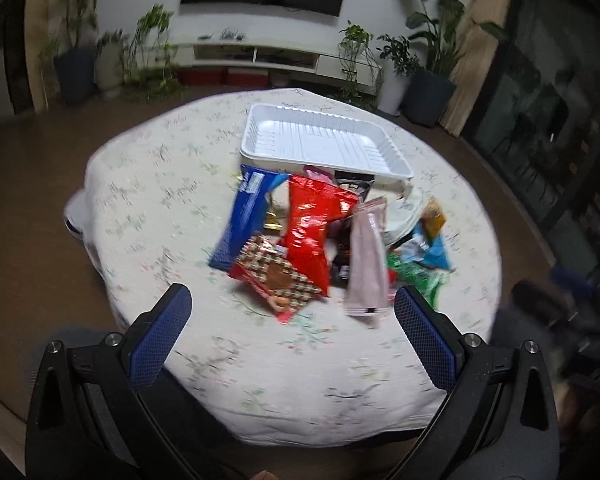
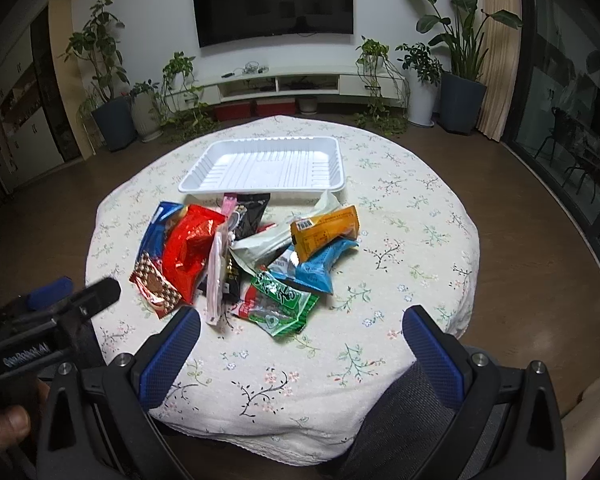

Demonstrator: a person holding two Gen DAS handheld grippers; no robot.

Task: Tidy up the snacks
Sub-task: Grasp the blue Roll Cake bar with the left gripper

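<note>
One white tray (image 2: pixel 266 164), ribbed and shallow, holding nothing, lies on the far half of a round table covered by a floral cloth (image 2: pixel 400 240).

One heap of snack packets sits just in front of the tray, touching its near rim. Counted in the right wrist view:
- one blue packet (image 2: pixel 156 232), at the left edge
- one red foil bag (image 2: pixel 190 252), overlapping the blue
- one red-and-gold checked packet (image 2: pixel 156 284), nearest on the left
- one pale pink packet (image 2: pixel 217 276), standing on edge
- one black packet (image 2: pixel 251 210), partly under the tray rim
- one silver-white packet (image 2: pixel 260 246), mid-heap
- one orange packet (image 2: pixel 326 232), lying on top at the right
- one light blue packet (image 2: pixel 320 268), beneath the orange
- one green packet (image 2: pixel 280 302), nearest at the centre

Further small wrappers lie buried in the heap and cannot be counted.

Two grippers. The left gripper (image 1: pixel 292 316) is spread wide and holds nothing, over the near cloth just short of the checked packet; its view is blurred. The right gripper (image 2: pixel 300 332) is likewise spread wide and unladen, just short of the green packet.

Background: one wall television (image 2: pixel 274 0), one low white media unit (image 2: pixel 300 78), several potted plants.
</note>
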